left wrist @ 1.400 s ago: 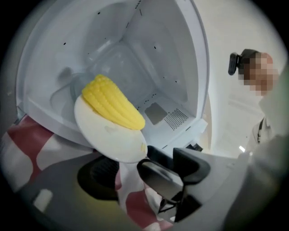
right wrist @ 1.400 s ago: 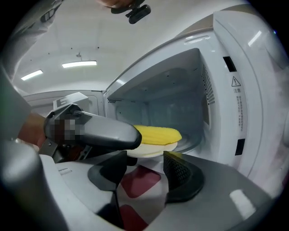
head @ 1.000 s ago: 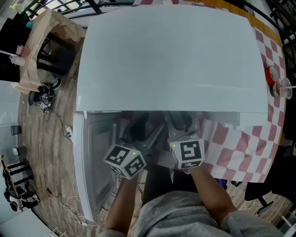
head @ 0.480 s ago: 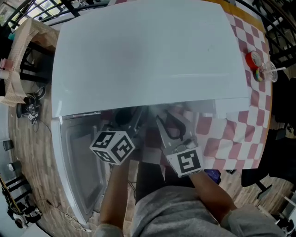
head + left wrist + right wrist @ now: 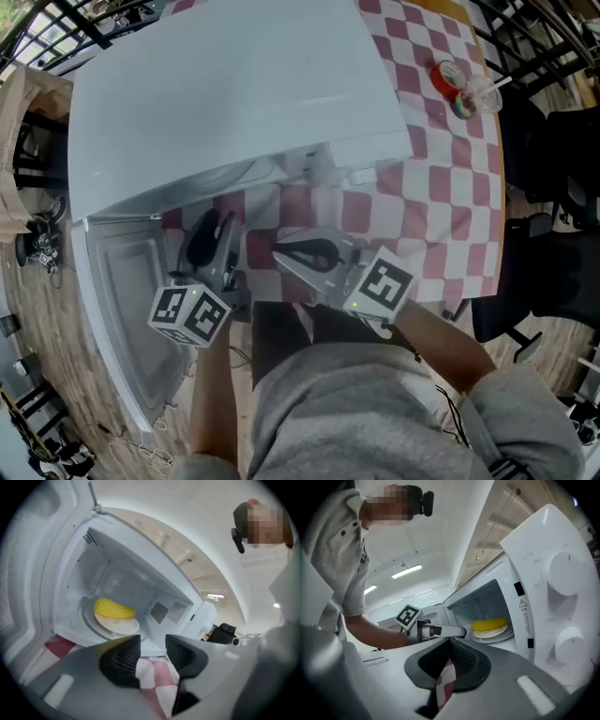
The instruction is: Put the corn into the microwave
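With the yellow ridged corn cob (image 5: pixel 115 608) lying on its round white plate (image 5: pixel 124 626) far inside the open white box-shaped microwave (image 5: pixel 122 555), I am holding both tongs near its mouth, carrying nothing: left tongs (image 5: pixel 152 645) just narrowed to half apart, right tongs (image 5: pixel 449 649) just pinched together

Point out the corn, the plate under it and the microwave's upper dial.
corn (image 5: pixel 115 608), left gripper view, middle of the cob.
plate (image 5: pixel 123 626), left gripper view, bare front edge.
upper dial (image 5: pixel 565 573), right gripper view, centre of the knob.

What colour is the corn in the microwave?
The corn is bright yellow, seen best in the left gripper view.
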{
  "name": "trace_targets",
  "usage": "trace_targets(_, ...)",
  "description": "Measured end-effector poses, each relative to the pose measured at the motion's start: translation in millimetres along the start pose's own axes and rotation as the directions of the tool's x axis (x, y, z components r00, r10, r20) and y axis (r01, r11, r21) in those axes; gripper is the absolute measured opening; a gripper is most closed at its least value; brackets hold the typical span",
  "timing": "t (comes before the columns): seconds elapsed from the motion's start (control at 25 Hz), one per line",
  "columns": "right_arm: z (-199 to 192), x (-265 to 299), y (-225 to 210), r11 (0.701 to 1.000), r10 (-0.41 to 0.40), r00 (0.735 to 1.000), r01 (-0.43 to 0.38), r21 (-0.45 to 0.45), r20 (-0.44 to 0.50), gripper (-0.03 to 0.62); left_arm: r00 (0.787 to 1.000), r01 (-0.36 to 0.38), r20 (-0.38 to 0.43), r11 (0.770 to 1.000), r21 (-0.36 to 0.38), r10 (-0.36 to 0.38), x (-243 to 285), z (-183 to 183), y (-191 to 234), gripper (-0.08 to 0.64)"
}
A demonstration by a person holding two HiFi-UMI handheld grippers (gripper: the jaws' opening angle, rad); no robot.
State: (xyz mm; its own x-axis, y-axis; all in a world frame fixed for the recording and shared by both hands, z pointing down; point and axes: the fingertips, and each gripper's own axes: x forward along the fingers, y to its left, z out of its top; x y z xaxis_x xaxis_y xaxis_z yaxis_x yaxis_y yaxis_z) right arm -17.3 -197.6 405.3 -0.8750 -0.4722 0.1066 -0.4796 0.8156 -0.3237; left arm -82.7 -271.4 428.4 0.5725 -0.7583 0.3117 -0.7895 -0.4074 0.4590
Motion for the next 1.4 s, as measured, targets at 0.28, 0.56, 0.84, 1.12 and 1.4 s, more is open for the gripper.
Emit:
trace_targets(0.28,-10,-63,7,0.997,-0.08,0.996,0.079,-0.017,-0.043,0.0,1.0,0.005,-0.025,0.988,0.154,-0.001,-56,-21,-53,0.092)
trace_targets(0.56,-17,-101,26,0.969,-0.2,0.979,0.192,-0.157,-0.038,0.0,1.0,-0.001,0.007,0.982,0.191,0.0,-110,-33,-89,0.013)
trace_targets(0.84,-61,-164,46,0.869,-0.348,0.932,0.278,-0.409,-0.106,0.0,0.999,0.004,0.038,0.971,0.237,-0.014,-184,-61,-118,0.012)
trace_targets(1.12,-82,-222,96,0.794,-0.464,0.875,0.342,-0.503,-0.138,0.0,0.994,-0.053,0.104,0.966,0.254,0.027,-255,-80,-142,0.012)
trace_targets(1.4,-43,-224,210,0.882,-0.447,0.889,0.417,-0.221,-0.106,0.0,0.979,-0.151,0.167,0.961,0.233,0.114,-319,-81,-162,0.012)
